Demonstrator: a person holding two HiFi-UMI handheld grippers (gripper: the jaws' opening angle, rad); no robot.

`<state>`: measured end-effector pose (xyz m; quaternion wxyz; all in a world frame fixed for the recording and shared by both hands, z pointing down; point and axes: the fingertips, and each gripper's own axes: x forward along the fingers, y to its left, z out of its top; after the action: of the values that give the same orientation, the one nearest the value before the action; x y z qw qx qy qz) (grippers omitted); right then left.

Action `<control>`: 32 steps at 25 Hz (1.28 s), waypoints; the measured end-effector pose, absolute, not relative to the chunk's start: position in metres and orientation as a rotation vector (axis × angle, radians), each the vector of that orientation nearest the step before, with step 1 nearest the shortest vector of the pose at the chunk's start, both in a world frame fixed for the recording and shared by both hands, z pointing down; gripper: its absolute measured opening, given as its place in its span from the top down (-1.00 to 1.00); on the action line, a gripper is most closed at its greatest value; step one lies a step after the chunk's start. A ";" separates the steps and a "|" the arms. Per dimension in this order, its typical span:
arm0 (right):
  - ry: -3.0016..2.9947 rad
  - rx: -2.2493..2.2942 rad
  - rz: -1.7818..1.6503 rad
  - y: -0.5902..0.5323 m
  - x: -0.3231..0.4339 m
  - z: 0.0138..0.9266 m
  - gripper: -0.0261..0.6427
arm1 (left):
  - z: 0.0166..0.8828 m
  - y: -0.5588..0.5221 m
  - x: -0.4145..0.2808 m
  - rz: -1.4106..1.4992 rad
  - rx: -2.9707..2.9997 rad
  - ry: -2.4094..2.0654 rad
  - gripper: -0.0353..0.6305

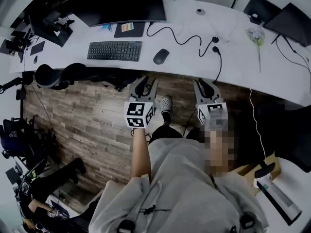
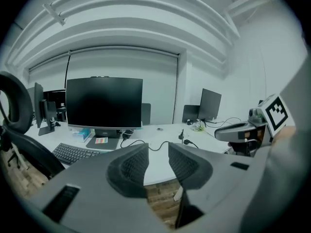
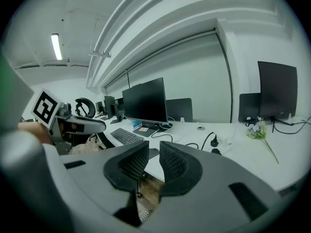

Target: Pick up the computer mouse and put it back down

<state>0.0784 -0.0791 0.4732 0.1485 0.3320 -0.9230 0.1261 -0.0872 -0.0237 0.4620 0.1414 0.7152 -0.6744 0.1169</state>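
Head view: left claw [image 1: 146, 83] and right claw [image 1: 204, 85] narrowly spread, empty, apart from mouse [image 1: 161, 56].

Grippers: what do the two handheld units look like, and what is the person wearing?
Left gripper and right gripper match: grey moulded bodies, two curved jaws with dark ribbed pads, each carrying a white cube of black square markers. The person wears a light grey sweatshirt.

No legible text or numbers, shirt print [image 1: 154, 210] too small to read
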 end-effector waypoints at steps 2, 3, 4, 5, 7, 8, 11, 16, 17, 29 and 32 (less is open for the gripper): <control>-2.641 0.962 0.356 -0.089 0.061 0.477 0.70 | 0.466 -0.038 -0.101 0.346 2.072 -1.926 0.49; -2.635 0.968 0.333 -0.094 0.052 0.477 0.70 | 0.469 -0.045 -0.106 0.357 2.077 -1.911 0.49; -2.631 0.968 0.301 -0.098 0.043 0.477 0.70 | 0.473 -0.052 -0.111 0.366 2.084 -1.893 0.49; -2.629 0.958 0.273 -0.102 0.034 0.478 0.70 | 0.476 -0.059 -0.116 0.369 2.090 -1.871 0.49; -2.632 0.922 0.256 -0.108 0.013 0.481 0.69 | 0.481 -0.073 -0.126 0.353 2.101 -1.832 0.49; -2.631 0.912 0.264 -0.112 0.004 0.482 0.68 | 0.482 -0.080 -0.133 0.339 2.105 -1.820 0.49; -2.612 0.917 0.284 -0.123 -0.019 0.486 0.68 | 0.485 -0.100 -0.152 0.319 2.119 -1.795 0.49; -2.577 0.972 0.320 -0.140 -0.039 0.490 0.67 | 0.499 -0.126 -0.169 0.335 2.141 -1.739 0.49; -2.573 0.984 0.330 -0.143 -0.042 0.491 0.67 | 0.503 -0.130 -0.171 0.344 2.147 -1.721 0.49; -2.400 1.129 0.402 -0.153 -0.033 0.534 0.53 | 0.576 -0.158 -0.166 0.509 2.191 -1.528 0.39; -2.357 1.132 0.417 -0.150 -0.026 0.540 0.45 | 0.589 -0.165 -0.163 0.523 2.164 -1.533 0.28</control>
<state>-0.0256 -0.1503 0.5402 0.2444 0.4144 -0.8632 0.1529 -0.1628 -0.1649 0.5891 0.2175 0.7813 -0.5537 0.1889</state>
